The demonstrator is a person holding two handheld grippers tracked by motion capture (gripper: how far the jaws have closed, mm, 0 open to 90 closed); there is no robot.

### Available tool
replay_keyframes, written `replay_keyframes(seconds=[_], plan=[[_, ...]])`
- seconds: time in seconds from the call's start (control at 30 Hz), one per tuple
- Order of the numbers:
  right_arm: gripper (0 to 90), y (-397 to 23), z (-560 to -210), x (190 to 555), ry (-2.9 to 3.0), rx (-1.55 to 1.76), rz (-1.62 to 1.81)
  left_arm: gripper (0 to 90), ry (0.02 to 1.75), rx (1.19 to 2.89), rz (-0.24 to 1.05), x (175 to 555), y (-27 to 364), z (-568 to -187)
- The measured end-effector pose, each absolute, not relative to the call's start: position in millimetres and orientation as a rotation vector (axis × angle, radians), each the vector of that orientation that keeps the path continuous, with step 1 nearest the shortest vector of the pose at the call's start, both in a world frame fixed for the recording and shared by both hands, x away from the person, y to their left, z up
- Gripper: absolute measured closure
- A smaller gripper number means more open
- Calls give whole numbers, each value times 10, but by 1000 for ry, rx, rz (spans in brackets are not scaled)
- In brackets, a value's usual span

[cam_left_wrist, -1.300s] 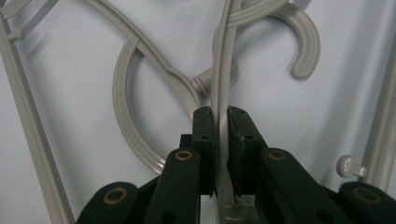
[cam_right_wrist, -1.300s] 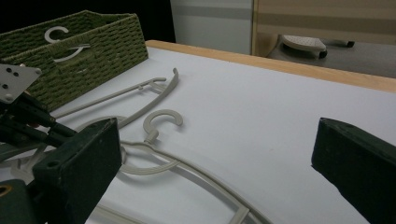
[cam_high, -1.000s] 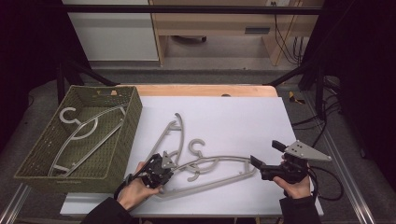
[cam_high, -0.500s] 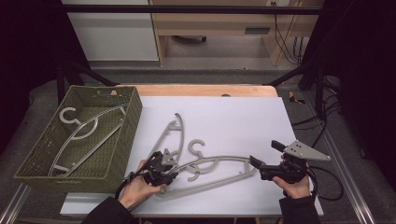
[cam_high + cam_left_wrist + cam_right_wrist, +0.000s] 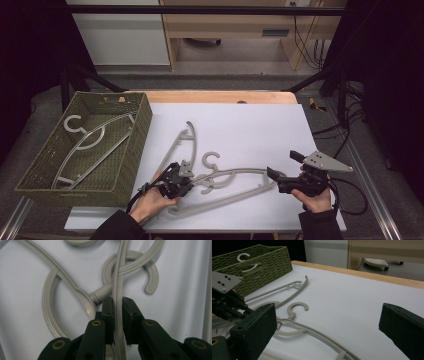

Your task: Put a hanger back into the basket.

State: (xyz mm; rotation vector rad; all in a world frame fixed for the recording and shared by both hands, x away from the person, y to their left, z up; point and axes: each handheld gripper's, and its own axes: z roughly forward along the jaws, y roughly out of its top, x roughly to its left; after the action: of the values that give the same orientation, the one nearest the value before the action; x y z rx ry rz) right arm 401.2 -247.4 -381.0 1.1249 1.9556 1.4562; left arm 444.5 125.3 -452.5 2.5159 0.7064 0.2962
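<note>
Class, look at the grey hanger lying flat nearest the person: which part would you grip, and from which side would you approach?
Grip the hanger on a thin straight bar, probably from above, jaws straddling it: it lies flat, so only the narrow rail fits between them. The left hand-held gripper has just been closing around such a bar; the curved hook is harder to straddle.

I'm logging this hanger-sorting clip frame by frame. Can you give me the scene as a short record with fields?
surface: white table
container: green woven basket at the left, one grey hanger inside
loose items: two grey plastic hangers, near hanger, far hanger
left gripper: jaws have just been closing, a thin bar of the near hanger between them
right gripper: open, jaws wide, by the near hanger's right end
</note>
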Motion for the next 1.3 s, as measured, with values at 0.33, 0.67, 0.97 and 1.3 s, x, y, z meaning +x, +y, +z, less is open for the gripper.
replay_keyframes(seconds=[0.33, 0.67, 0.97, 1.3], plan=[[18, -2473, -3808, 4011, 1955, 1124, 1456, 792, 749, 2537, 260, 4441, 1198, -4569], [18, -2459, -3813, 4013, 1958, 1128, 1456, 821, 794, 2530, 287, 4393, 1151, -4564], [18, -2477, -3814, 4010, 1962, 1127, 1458, 823, 782, 2430, 286, 4291, 1251, -4393], [19, -2501, -3801, 4001, 1950, 1127, 1463, 823, 831, 2325, 362, 4235, 1494, -4080]])
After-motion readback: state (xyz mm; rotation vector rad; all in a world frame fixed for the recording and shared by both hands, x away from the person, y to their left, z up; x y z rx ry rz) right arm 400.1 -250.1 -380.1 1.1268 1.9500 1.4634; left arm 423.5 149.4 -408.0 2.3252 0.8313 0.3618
